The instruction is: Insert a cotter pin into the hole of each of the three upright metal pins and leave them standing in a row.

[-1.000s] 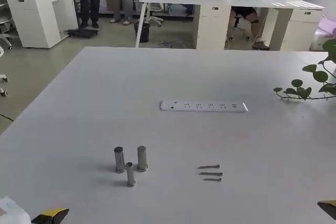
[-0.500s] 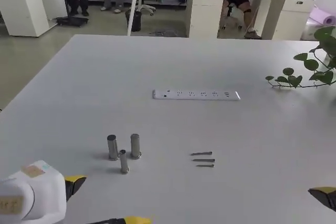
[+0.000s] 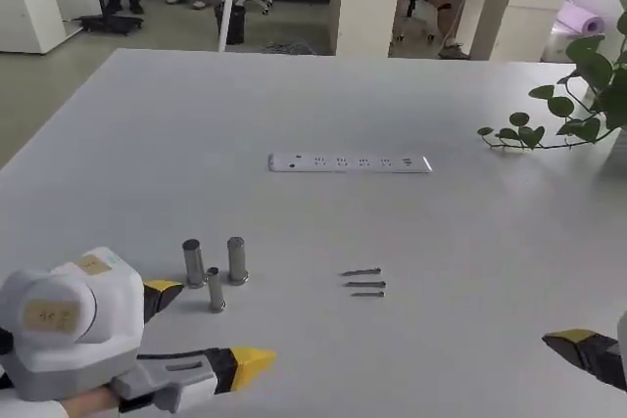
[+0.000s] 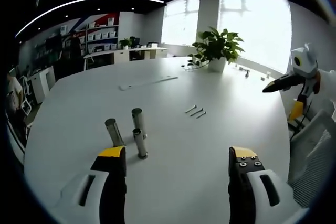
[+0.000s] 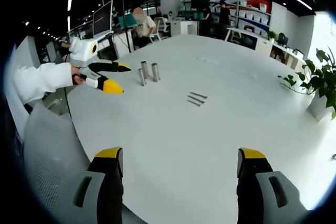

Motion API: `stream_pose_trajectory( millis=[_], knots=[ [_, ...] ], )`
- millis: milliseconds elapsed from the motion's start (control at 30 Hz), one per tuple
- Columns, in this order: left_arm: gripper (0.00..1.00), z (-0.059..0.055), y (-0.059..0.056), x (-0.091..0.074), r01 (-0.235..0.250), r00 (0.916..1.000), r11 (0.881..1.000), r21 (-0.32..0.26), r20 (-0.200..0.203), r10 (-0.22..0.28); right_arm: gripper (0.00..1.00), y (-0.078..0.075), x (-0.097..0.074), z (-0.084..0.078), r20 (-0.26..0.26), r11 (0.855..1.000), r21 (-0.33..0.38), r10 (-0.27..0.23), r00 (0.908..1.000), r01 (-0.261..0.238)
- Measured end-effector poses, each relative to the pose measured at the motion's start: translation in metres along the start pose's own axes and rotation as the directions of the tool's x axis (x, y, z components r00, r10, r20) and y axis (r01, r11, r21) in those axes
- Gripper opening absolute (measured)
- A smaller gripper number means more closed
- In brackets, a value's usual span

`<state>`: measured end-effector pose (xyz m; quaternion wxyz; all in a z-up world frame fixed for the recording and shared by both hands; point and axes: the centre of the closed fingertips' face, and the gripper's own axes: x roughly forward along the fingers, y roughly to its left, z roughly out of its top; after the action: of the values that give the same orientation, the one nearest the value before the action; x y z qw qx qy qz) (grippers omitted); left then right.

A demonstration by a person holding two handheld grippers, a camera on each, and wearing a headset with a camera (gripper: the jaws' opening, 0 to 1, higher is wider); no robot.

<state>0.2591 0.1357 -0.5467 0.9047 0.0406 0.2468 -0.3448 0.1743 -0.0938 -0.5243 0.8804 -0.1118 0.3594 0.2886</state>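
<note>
Three upright metal pins [image 3: 215,269] stand in a tight cluster left of centre on the white table, and they show as well in the left gripper view [image 4: 131,131] and the right gripper view [image 5: 147,72]. Three cotter pins [image 3: 363,283] lie side by side to their right [image 4: 194,111] [image 5: 196,98]. My left gripper [image 3: 206,328] hovers open just in front of the metal pins, holding nothing [image 4: 178,157]. Open and holding nothing too, my right gripper [image 5: 178,162] stays back at the near right edge, well clear of the cotter pins.
A white power strip [image 3: 350,162] lies across the table beyond the pins. A trailing green plant [image 3: 578,95] reaches in at the far right edge. Desks and standing people are on the floor beyond the table's far edge.
My left gripper has risen into the head view from the lower left and come closer to the metal pins. The camera has tilted down. The pins have not moved.
</note>
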Motion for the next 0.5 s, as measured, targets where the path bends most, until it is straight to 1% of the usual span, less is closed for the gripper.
stream_pose_trajectory(
  millis=[167,267,300,333,433,500],
  knots=[
    [0.75,0.001,0.011,0.006,-0.002,1.0000,1.000,0.001,-0.008,0.002,0.88,0.002,0.000,0.001,0.004,1.000,0.020,0.007,1.0000,-0.007],
    [0.67,0.002,0.015,0.010,0.012,0.9999,1.000,-0.007,-0.010,-0.012,0.88,0.002,0.001,0.000,-0.007,1.000,0.009,0.004,1.0000,-0.004],
    [0.63,0.002,0.017,0.012,0.012,0.9999,1.000,-0.009,-0.009,-0.012,0.88,0.002,0.000,0.000,-0.008,1.000,0.009,0.005,1.0000,-0.005],
    [0.60,0.003,0.018,0.013,0.009,0.9999,1.000,-0.007,-0.008,-0.009,0.88,0.002,0.000,0.000,-0.006,1.000,0.012,0.006,1.0000,-0.006],
    [0.58,0.005,0.024,0.020,0.004,1.0000,1.000,-0.009,-0.005,-0.004,0.88,0.004,-0.001,0.000,-0.001,1.000,0.017,0.011,0.9999,-0.011],
    [0.56,0.004,0.026,0.024,0.003,1.0000,1.000,-0.008,-0.007,-0.003,0.88,0.005,0.000,-0.001,-0.001,1.000,0.012,0.012,0.9999,-0.012]
  ],
)
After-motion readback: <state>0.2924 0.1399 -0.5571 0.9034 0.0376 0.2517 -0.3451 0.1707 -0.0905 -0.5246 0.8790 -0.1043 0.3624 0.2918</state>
